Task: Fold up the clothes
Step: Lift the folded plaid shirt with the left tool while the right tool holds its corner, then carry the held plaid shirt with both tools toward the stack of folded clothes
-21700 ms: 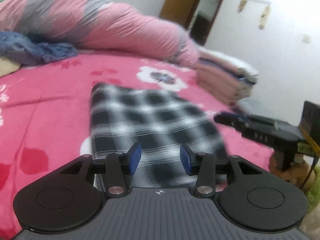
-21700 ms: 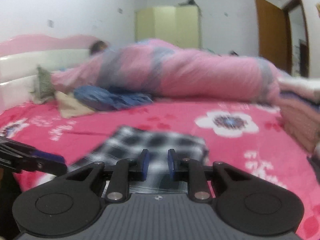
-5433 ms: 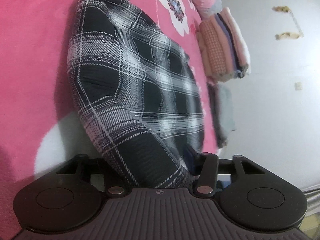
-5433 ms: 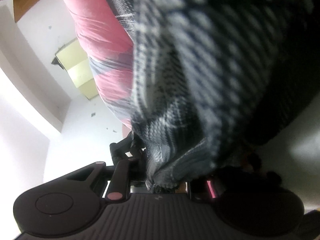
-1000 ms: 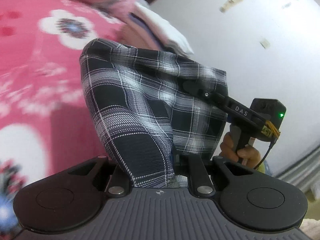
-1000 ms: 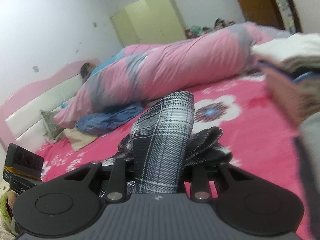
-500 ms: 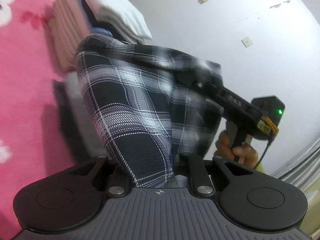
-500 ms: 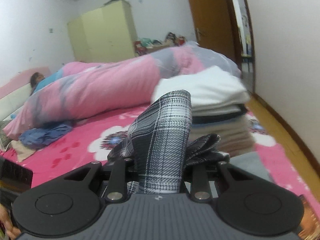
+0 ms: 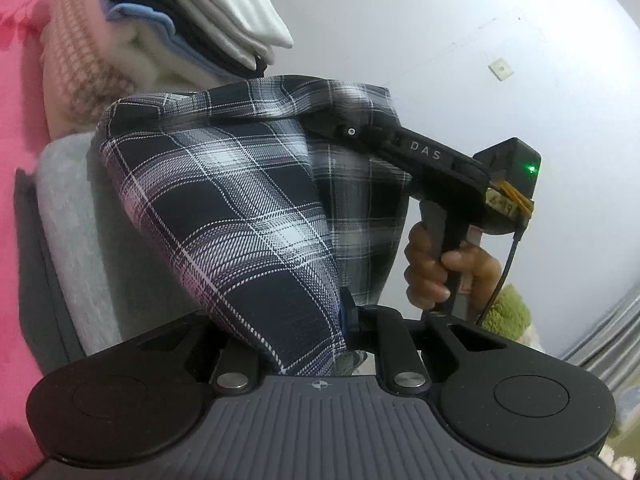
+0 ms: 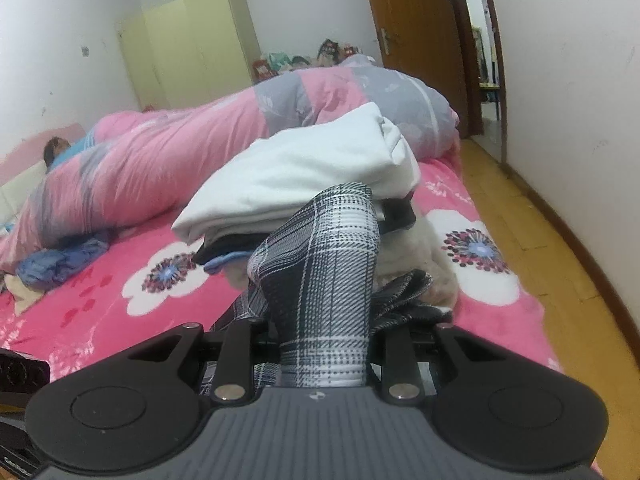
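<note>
Folded plaid garment [image 9: 248, 216], black and white checks, held off the bed between two handheld grippers rather than lying on it. Clamped at the near end by the left gripper [image 9: 304, 332], cloth bunched between its jaws and spilling over them. Clamped at the far end, toward two o'clock in the left wrist view, by the right gripper [image 9: 352, 128], its fingers buried under the top fold; a hand [image 9: 444, 268] wrapped round its handle at three o'clock. Seen from the right wrist view, the same cloth standing up in a thick wad between the right gripper's jaws [image 10: 324, 340]. Gripped at both ends, probably so the folds stay together while carried.

Straight ahead at twelve o'clock in the right wrist view, a stack of folded clothes [image 10: 304, 168], white piece on top, darker and blue layers beneath, near the edge of the pink floral bedspread [image 10: 104, 292]. Plaid bundle near that stack and lower than its top; likely headed there, though whether onto it or beside it cannot be told.

Farther off at ten o'clock, a pink and grey quilt [image 10: 168, 148]; beneath it at nine o'clock, a crumpled blue garment [image 10: 60, 262], apparently still unfolded.
</note>
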Demonstrator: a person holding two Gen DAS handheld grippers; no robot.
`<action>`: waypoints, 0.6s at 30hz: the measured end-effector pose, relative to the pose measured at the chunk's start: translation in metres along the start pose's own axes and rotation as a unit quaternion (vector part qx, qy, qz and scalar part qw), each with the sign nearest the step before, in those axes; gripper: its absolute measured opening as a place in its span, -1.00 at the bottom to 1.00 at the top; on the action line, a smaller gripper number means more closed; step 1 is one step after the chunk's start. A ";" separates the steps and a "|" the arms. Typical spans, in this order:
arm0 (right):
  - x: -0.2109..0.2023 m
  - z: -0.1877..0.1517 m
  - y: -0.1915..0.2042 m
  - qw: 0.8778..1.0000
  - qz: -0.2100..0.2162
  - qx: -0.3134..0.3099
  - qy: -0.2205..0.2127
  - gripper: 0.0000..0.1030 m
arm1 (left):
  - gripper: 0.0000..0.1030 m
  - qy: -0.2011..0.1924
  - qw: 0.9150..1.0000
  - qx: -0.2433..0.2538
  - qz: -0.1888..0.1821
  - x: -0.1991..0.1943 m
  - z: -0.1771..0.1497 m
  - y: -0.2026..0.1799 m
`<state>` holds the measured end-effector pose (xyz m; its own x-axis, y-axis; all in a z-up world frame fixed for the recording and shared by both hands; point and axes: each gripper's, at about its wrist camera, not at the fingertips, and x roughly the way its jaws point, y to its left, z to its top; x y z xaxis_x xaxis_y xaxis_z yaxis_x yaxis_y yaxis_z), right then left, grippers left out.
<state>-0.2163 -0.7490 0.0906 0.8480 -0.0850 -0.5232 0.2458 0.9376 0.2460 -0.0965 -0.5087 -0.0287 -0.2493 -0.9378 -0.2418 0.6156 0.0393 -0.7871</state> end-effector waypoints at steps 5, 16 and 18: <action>0.016 -0.010 -0.024 0.999 0.026 0.027 -0.015 -0.43 | -0.71 0.007 1.000 0.002 0.015 -0.001 -0.009 0.013; 0.012 -0.026 -0.058 0.990 -0.068 0.125 -0.001 0.39 | -0.52 0.082 0.993 -0.085 0.001 0.011 -0.007 0.052; -0.019 -0.027 -0.057 0.986 -0.092 0.133 -0.037 0.53 | -0.22 0.095 0.991 -0.096 -0.002 0.010 -0.007 0.055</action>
<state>-0.2587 -0.7916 0.0648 0.8071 -0.2789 -0.5204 0.5048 0.7831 0.3632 -0.0701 -0.5135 -0.0785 -0.3982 -0.8570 -0.3270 0.4650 0.1187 -0.8773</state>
